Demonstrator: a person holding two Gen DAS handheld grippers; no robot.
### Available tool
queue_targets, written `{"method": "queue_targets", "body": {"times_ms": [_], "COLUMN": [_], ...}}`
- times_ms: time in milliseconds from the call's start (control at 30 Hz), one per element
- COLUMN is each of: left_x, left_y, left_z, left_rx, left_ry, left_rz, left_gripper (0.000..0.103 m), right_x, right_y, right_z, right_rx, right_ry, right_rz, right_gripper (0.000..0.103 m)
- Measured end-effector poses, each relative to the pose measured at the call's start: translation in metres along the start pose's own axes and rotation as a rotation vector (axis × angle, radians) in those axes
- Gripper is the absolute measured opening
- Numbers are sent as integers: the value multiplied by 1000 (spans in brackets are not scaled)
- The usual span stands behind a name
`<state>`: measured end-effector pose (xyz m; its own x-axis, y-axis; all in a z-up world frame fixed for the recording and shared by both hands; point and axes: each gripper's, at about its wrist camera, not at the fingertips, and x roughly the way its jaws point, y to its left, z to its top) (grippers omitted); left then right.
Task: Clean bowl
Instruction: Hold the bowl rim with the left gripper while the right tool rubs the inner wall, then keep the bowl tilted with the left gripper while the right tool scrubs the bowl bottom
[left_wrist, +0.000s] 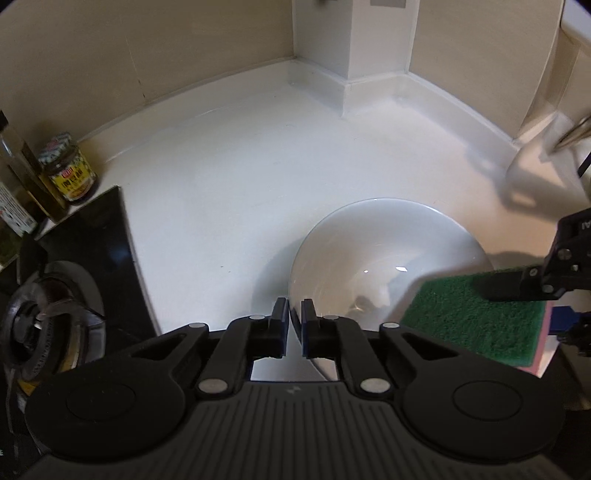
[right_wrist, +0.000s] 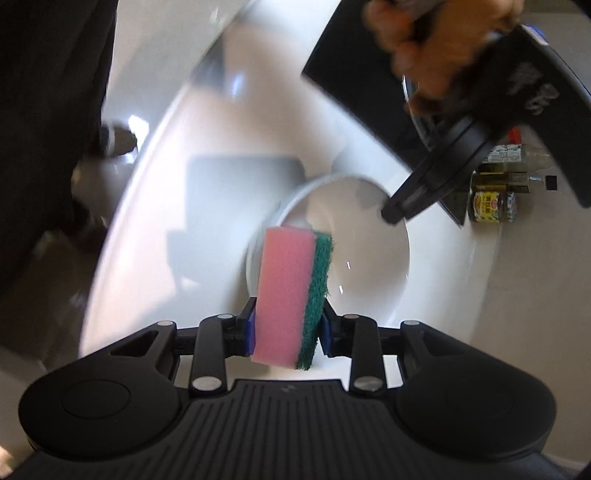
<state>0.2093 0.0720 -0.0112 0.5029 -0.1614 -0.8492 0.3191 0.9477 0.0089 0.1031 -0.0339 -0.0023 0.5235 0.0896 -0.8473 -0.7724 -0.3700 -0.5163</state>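
A white bowl stands on the white counter. My left gripper is shut on the bowl's near rim, one finger inside and one outside. My right gripper is shut on a pink sponge with a green scouring side. It holds the sponge over the bowl, green side toward the inside. In the left wrist view the sponge and right gripper come in from the right over the bowl's rim. In the right wrist view the left gripper pinches the far rim.
A gas burner on a black hob sits at the left. A jar and oil bottles stand behind it. Walls and a corner pillar close the back. A sink drain shows blurred at the left.
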Motion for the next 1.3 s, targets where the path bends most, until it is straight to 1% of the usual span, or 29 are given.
{"method": "queue_targets", "body": {"times_ms": [100, 200, 300, 400, 467, 533, 600, 633, 700, 833, 967, 1033, 1100, 1200, 1300], "left_x": [-10, -16, -11, -7, -4, -2, 1, 2, 3, -6, -14, -12, -10, -6, 0], "left_y": [-5, -13, -18, -14, -13, -9, -6, -5, -6, -10, -19, -19, -16, -11, -5], "left_z": [-15, -26, -24, -16, -11, -5, 0, 2, 2, -13, -30, -30, -26, -16, -7], "left_rx": [-66, -130, -115, -99, -46, 7, 33, 33, -1, -101, -141, -134, -106, -52, -30], "left_ry": [-25, -41, -51, -39, -28, -19, -12, -12, -16, -35, -56, -54, -45, -28, -23], "left_rz": [25, 54, 107, 127, 116, 72, 46, 44, 54, 88, 115, 121, 118, 76, 44], "left_gripper": [9, 9, 9, 4, 4, 4, 5, 5, 5, 5, 6, 7, 5, 5, 5], "right_x": [0, 0, 1, -2, -5, -8, -8, -8, -8, -3, -1, 0, -1, -8, -10], "right_y": [-1, -2, -3, -6, -7, -7, -4, -2, -2, -7, -15, -14, -14, -15, -6], "right_z": [0, -1, 2, 12, 16, 16, 13, 11, 10, 11, 8, 10, 15, 20, 16], "right_rx": [42, 79, 76, 75, 80, 71, 17, -11, -18, 51, 124, 114, 97, 79, -9], "right_ry": [-1, 0, 3, -37, -66, -78, -57, -39, -22, -29, -35, -29, -33, -68, -49], "right_rz": [-10, -18, -17, -12, -1, 16, 19, 14, 6, 15, 34, 29, 28, 39, 28], "right_gripper": [28, 28, 28, 28, 28, 28, 28, 28, 28, 28, 28, 28, 28, 28, 27]}}
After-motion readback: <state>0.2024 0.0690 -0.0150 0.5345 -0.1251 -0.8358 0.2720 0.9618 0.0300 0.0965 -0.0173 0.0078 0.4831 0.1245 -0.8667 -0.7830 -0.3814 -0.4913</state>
